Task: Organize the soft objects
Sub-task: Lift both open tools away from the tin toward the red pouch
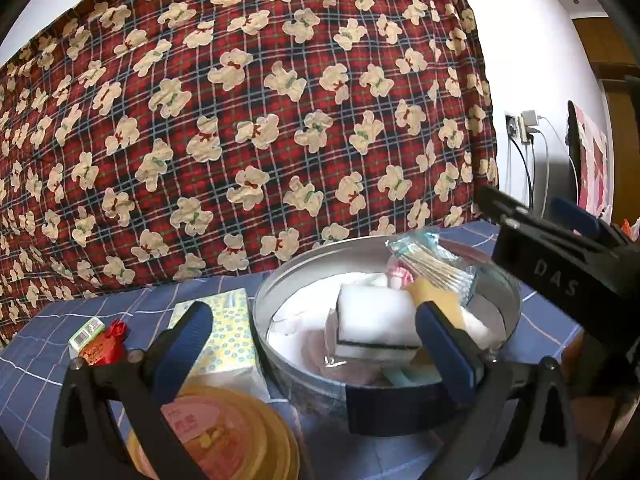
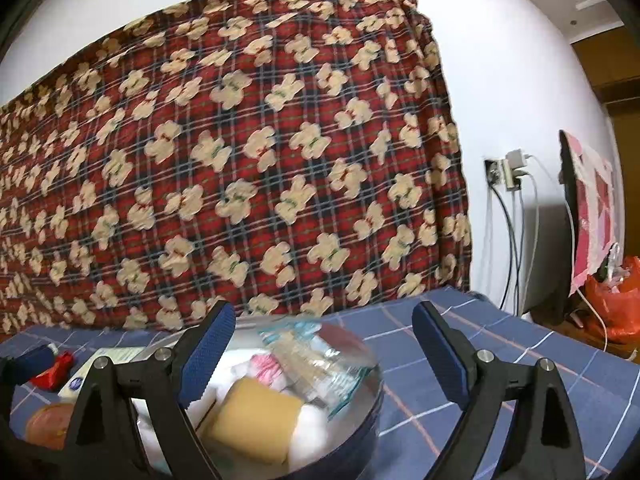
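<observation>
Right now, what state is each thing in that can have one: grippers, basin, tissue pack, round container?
left gripper: open, empty
right gripper: open, empty
metal basin: upright, filled with sponges and packets
tissue pack: outside basin, lying flat
round yellow container: lid on

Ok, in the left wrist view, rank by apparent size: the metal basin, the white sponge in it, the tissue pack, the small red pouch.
1. Metal basin
2. White sponge and tissue pack: look alike, and the pack is partly hidden by a finger, so unranked
3. Red pouch
</observation>
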Demonstrator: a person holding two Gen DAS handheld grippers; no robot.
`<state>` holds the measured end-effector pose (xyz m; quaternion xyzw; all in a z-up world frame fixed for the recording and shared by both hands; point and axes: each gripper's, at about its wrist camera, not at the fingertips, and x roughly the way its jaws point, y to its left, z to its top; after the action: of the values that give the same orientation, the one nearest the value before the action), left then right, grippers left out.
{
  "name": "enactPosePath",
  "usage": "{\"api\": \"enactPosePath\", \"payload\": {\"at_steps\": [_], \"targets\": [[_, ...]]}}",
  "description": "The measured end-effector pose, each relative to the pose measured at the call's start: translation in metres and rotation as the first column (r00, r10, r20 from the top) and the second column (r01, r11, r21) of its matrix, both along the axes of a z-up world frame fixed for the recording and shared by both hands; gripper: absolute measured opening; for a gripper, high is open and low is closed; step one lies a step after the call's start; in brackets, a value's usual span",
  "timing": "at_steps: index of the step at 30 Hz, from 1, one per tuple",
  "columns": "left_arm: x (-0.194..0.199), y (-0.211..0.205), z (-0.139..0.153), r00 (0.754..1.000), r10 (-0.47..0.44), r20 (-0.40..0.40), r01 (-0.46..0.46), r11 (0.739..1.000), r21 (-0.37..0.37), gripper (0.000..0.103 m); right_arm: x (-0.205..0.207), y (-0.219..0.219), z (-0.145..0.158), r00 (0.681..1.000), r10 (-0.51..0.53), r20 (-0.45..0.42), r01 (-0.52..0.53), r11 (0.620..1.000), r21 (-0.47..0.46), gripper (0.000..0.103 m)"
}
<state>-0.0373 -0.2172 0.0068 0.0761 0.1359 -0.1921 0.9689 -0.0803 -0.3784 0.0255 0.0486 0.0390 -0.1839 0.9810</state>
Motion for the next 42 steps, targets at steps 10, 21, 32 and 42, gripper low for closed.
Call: {"api": "enactPosePath", "payload": {"at_steps": [10, 21, 32, 42], "targets": [[-0.003, 0.024, -0.001, 0.999, 0.031, -0.031, -0.032, 0.999, -0.039, 0.103, -0.003, 0.016, -0.003, 0.999, 0.019, -0.036, -0.019, 1.0, -0.013, 0.092], [-0.002, 0.054, -0.003, 0.997, 0.064, -0.033, -0.065, 0.998, -0.01, 0.103, -0.003, 0.047, -0.006, 0.993, 0.102, -0.059, -0.1, 0.995, 0.03, 0.092], [0.02, 0.113, -0.007, 0.988, 0.142, -0.061, -0.143, 0.989, -0.02, 0.103, 0.013, 0.105, -0.009, 0.975, 0.214, -0.066, -0.211, 0.977, 0.039, 0.092], [0.045, 0.172, -0.01, 0.968, 0.24, -0.071, -0.241, 0.971, -0.005, 0.103, 0.033, 0.174, -0.012, 0.94, 0.328, -0.092, -0.327, 0.945, 0.032, 0.092]]}}
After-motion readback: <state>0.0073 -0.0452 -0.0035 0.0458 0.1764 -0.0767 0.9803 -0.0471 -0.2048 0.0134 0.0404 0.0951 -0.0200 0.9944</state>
